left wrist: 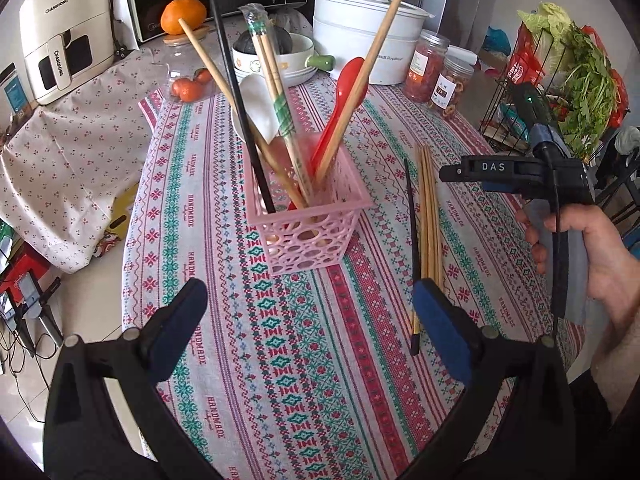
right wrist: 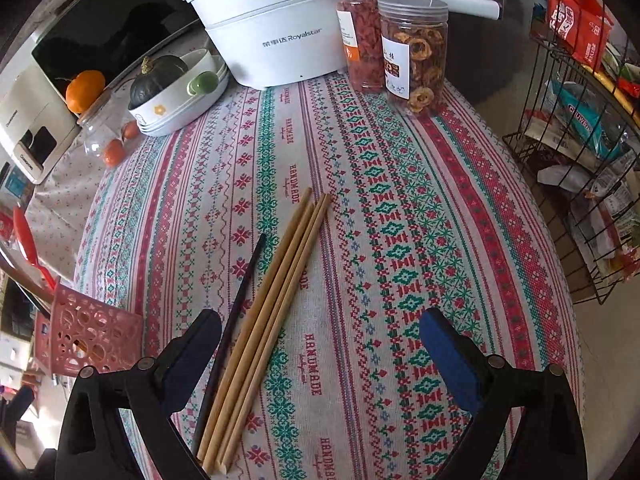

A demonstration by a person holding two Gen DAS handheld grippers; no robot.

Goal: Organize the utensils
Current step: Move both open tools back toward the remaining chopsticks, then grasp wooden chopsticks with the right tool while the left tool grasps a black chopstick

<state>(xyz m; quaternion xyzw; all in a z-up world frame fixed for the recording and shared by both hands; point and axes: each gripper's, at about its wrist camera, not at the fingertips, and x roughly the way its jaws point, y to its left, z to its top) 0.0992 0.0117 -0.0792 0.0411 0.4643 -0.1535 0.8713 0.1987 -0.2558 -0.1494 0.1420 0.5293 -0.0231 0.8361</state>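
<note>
Standing well along but unfinished, with chopsticks and spoons already upright in the pink basket [left wrist: 308, 224] ahead of the spread, empty left gripper [left wrist: 308, 332], while four loose chopsticks [right wrist: 264, 320] are still lying flat just beneath the spread, empty right gripper [right wrist: 320, 356].

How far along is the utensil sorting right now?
Mostly done: the pink basket already holds a red spoon, a white spoon, a black chopstick and several wooden ones. In hand: nothing; the left gripper and right gripper are both open. Left: three wooden chopsticks and one black chopstick on the tablecloth.
</note>
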